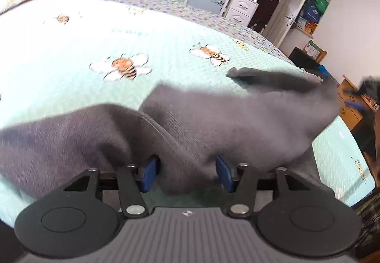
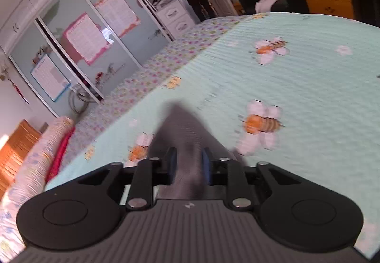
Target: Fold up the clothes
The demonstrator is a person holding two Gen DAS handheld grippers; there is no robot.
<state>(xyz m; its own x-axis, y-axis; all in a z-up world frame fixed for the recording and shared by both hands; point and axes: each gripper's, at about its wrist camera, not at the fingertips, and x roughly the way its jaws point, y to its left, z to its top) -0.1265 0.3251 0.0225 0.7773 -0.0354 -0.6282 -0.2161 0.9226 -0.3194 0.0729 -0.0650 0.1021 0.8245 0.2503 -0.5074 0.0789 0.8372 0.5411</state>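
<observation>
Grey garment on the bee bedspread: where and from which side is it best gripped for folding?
Grip the grey garment at its flat sleeve-like tip lying on the bedspread, coming in low from the far side; the near part is bunched and draped.

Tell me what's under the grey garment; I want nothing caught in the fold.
Under the grey garment only the bee-patterned bedspread shows around its edges. Whatever lies beneath the bunched middle is covered, so I cannot tell.

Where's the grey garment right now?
The grey garment lies bunched on the bee-print bedspread, with folds between the pads of both the left gripper and the right gripper.
</observation>
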